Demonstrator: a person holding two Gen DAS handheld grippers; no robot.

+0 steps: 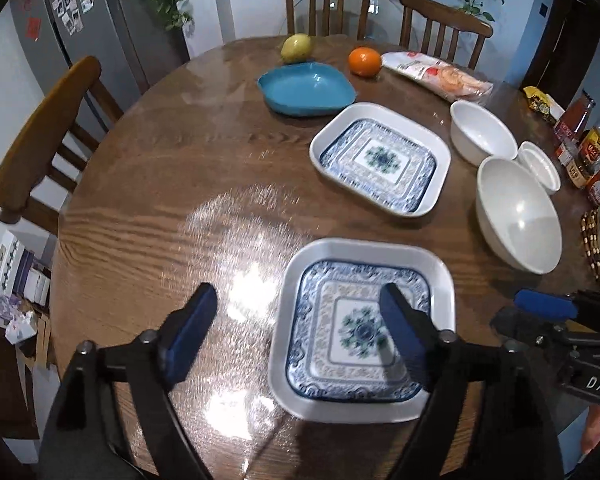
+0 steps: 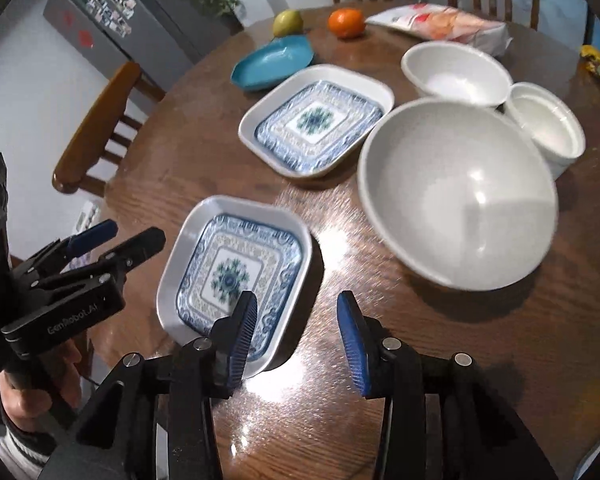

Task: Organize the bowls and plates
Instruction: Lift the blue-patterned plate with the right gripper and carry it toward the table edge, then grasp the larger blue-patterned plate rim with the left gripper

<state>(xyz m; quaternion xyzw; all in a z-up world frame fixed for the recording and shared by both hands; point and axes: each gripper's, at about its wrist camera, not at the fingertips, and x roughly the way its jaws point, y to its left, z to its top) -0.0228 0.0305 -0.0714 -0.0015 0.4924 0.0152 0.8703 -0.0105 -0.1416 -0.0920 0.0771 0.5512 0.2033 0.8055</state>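
Note:
Two square white plates with blue patterns lie on the round wooden table: a near one (image 1: 364,328) (image 2: 236,276) and a far one (image 1: 380,158) (image 2: 316,120). A blue dish (image 1: 306,88) (image 2: 274,62) sits behind them. A large white bowl (image 1: 518,220) (image 2: 458,192), a second white bowl (image 1: 482,130) (image 2: 456,70) and a small white cup-bowl (image 1: 540,164) (image 2: 546,128) stand to the right. My left gripper (image 1: 300,336) (image 2: 112,240) is open above the near plate's left edge. My right gripper (image 2: 296,336) is open and empty, just right of the near plate; it also shows in the left wrist view (image 1: 548,308).
A yellow-green fruit (image 1: 296,48), an orange (image 1: 365,61) and a plastic food bag (image 1: 436,74) lie at the far side. Jars and bottles (image 1: 588,152) crowd the right edge. Wooden chairs (image 1: 40,140) surround the table (image 1: 160,184).

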